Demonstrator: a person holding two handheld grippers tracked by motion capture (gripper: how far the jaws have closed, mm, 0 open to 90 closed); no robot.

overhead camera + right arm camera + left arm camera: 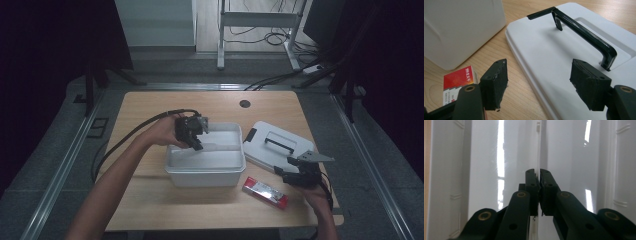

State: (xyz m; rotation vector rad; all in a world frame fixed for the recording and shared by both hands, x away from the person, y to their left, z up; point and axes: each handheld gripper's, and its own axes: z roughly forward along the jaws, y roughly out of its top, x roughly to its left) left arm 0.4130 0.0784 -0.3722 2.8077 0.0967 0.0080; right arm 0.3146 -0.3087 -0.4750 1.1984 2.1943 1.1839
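The fingers of the left gripper (539, 173) are seen pressed together on a thin white divider (538, 147), the edge of which runs straight up between them in the left gripper view. In the high view the left gripper (192, 135) is held by the left hand (165, 131) over the rear left part of a white rectangular tub (172, 167), with its fingers dipped inside and the divider (220, 147) lying across the tub's interior from them toward the right wall. Glossy white inner walls (484, 170) of the tub are seen on both sides of the clamped divider. The fingers of the right gripper (539, 82) are spread wide apart with nothing held between them; whether they touch anything beneath cannot be told. Beyond them a white lid (544, 50) with a black handle (584, 32) is seen lying flat on the wooden bench (496, 47). In the high view the right gripper (300, 172) is held by the right hand (312, 190) at the near edge of the lid (265, 145), which lies just to the right of the tub. A red and white box (265, 192) is laid on the bench (150, 107) in front of the tub's right corner, near the right gripper, and its end (459, 77) is seen beside the left finger in the right gripper view.
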